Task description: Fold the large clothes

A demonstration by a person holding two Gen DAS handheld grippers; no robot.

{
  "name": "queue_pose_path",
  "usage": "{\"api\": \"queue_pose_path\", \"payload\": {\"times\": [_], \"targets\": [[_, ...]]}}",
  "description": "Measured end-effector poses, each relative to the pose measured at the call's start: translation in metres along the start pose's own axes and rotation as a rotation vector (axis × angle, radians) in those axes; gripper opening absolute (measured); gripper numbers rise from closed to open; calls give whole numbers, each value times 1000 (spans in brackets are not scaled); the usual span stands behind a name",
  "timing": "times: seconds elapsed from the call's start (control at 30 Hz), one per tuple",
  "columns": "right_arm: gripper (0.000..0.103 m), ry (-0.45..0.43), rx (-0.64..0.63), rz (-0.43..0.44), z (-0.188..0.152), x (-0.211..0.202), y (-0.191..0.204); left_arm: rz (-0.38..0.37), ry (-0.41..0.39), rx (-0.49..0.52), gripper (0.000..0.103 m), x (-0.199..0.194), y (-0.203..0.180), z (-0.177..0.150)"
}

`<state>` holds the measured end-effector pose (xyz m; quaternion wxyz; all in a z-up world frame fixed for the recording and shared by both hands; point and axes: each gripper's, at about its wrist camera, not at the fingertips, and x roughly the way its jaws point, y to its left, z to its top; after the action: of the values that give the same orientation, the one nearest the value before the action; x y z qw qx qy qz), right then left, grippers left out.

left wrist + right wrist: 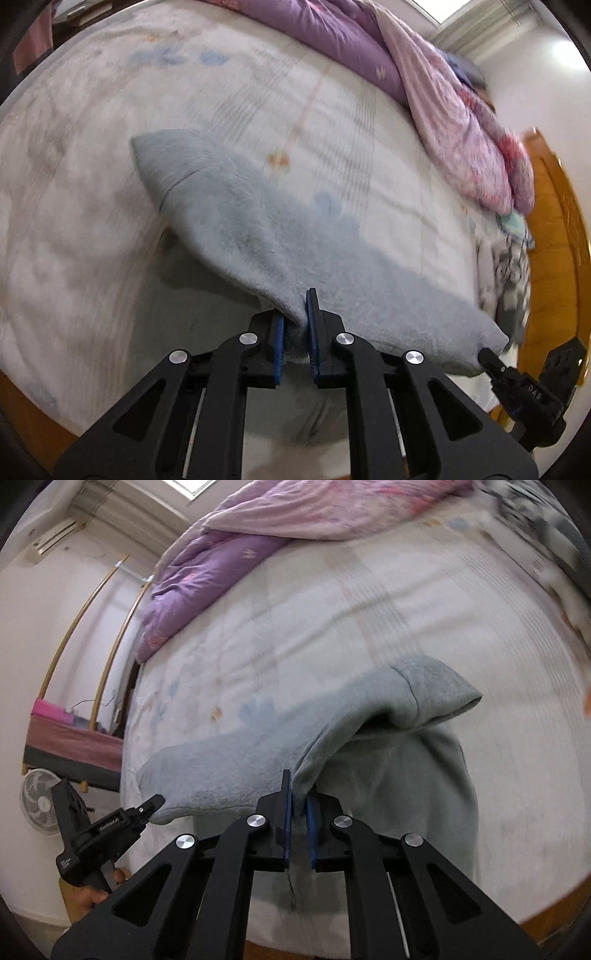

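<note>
Pale blue-grey fleece garment (258, 229) lifted off the bed along its near edge, stretched between the two tongs and sagging in the middle; far part with a seamed, folded-over end (162, 162) lying on the pale, faintly flower-printed fleece bedspread (92, 110)

Left gripper (297, 332), black with blue pads, clamped on a bunched fold of that fleece, cloth pinched between the pads; seen from the right wrist camera at lower left (157, 800), tip pressed into a corner of the garment, held by a hand (88, 893) below it

Right gripper (299, 805), same black frame and blue pads, closed on the garment's edge, a thin ridge of fabric standing between the pads; seen from the left wrist camera at far right (485, 356), tip nipping the other corner of the cloth

Writing: small white lettering on the side of the left gripper's body in the right wrist view, too blurred to read; on the right gripper's body in the left wrist view, three pale characters resembling "DAG", not certain

Beyond the garment: rumpled purple and pink quilt (424, 74) heaped along the far side of the bed, orange-brown wooden bed frame (554, 206), white standing fan (40, 801) on the floor, white wall-mounted air conditioner (51, 539) high up
</note>
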<state>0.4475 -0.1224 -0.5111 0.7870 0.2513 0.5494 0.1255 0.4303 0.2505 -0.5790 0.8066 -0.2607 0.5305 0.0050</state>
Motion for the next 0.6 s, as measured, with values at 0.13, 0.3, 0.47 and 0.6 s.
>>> {"api": "queue_pose_path", "payload": {"times": [0.13,0.3,0.47,0.6], "targets": [[5,-26,72,-57,-52,-2,-9,4,79,1,9,1,21,-40],[5,-12,165,-83,-95,-7,-19,20,113,30,7,-7,35,-75],[5,36,170,-138,-126,5,-32,58,166,24,7,14,55,-105],[5,87,196,-176,-140,38,-55,142,241,33,17,45,69,-123]]}}
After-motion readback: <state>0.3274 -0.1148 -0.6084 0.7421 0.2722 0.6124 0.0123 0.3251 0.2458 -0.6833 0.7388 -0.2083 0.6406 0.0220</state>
